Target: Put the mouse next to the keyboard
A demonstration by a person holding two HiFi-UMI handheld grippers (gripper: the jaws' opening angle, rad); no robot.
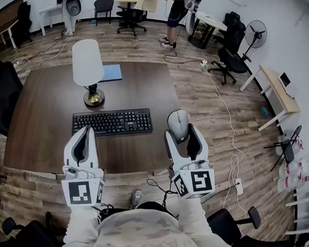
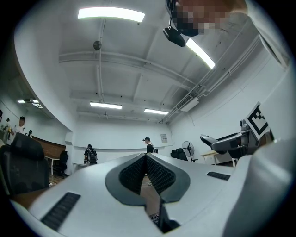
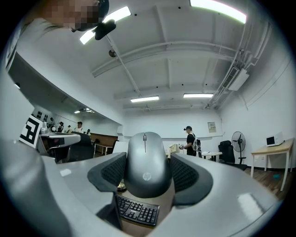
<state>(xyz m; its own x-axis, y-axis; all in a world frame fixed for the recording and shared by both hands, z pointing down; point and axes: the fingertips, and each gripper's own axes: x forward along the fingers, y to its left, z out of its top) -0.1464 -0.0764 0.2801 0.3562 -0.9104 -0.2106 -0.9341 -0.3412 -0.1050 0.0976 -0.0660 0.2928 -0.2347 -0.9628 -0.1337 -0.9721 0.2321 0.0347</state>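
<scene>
Clamping grey mouse between right gripper jaws, just right of keyboard (over tabletop); left gripper jaws together, empty.

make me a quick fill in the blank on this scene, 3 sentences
The right gripper is shut on the ___.
The left gripper is shut and holds ___.
On the desk, behind the keyboard, stands a white-shaded ___.
Missing words: mouse; nothing; lamp.

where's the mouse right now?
Head view, right of centre: the mouse is gripped in the right tool, just right of the keyboard.
</scene>
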